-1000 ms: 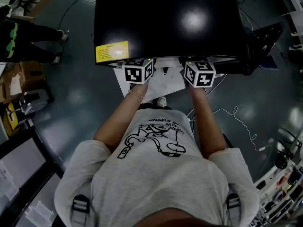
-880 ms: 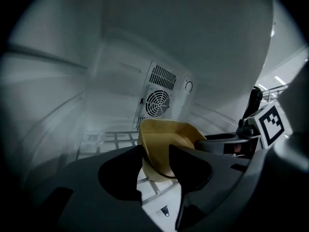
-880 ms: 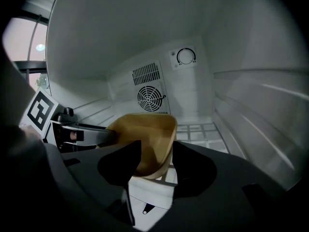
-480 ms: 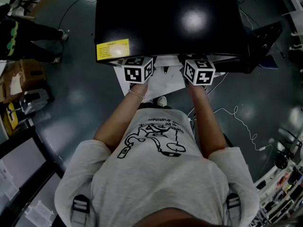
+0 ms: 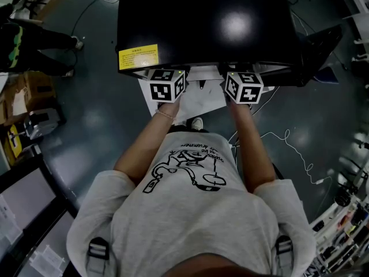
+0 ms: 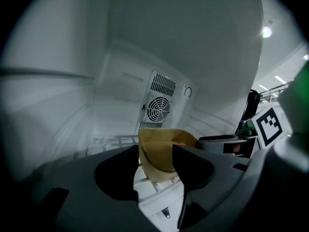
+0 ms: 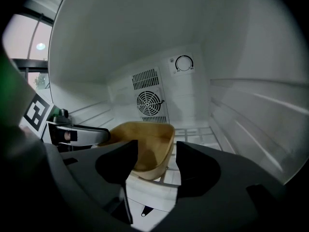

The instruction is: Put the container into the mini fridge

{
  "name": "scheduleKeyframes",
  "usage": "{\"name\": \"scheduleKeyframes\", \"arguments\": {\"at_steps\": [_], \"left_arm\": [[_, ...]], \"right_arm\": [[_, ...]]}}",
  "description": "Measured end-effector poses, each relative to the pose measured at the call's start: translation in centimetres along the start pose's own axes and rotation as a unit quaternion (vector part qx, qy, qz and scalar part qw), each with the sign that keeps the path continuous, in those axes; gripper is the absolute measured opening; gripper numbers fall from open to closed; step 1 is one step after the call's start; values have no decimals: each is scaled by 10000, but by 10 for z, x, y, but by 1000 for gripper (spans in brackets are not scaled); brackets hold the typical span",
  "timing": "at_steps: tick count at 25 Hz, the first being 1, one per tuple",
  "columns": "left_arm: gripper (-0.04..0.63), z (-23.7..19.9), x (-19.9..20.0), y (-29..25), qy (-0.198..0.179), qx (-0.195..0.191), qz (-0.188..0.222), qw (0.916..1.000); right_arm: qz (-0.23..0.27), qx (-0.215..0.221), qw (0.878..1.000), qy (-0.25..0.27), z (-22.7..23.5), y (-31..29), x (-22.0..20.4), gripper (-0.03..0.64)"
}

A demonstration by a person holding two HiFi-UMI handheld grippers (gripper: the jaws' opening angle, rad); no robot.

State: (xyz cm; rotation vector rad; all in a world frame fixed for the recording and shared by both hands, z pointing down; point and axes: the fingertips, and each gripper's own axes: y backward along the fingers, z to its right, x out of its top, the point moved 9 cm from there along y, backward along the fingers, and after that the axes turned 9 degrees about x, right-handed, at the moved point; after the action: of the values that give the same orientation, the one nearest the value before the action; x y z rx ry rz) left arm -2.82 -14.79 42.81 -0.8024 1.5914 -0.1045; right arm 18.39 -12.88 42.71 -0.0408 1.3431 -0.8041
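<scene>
The container [image 7: 145, 151] is showing tan. The fridge [image 5: 207, 22] is gleaming black outside and white inside, bearing a yellow label [image 5: 138, 57]. The shirt [image 5: 190, 224] is showing grey with a black drawing; the cubes [image 5: 168, 85] are showing black-and-white squares.

tan container [image 7: 149, 144] upright, inside white mini fridge [image 7: 145, 57]

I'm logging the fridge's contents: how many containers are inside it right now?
1. A tan container sits on the wire shelf in front of the rear fan. Lower parts of the mini fridge are hidden, so others may be unseen.
</scene>
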Motion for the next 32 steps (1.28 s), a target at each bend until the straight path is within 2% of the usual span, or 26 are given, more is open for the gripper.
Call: {"name": "scheduleKeyframes", "arguments": {"at_steps": [19,32], "left_arm": [[224,8,2,29,-59,24,461,9989],[222,30,12,57,-437,-468,894,9939]], "right_arm": [[537,108,9969,568,-22,27,13,236],[744,352,9928,869,-48,54,21,210]]}}
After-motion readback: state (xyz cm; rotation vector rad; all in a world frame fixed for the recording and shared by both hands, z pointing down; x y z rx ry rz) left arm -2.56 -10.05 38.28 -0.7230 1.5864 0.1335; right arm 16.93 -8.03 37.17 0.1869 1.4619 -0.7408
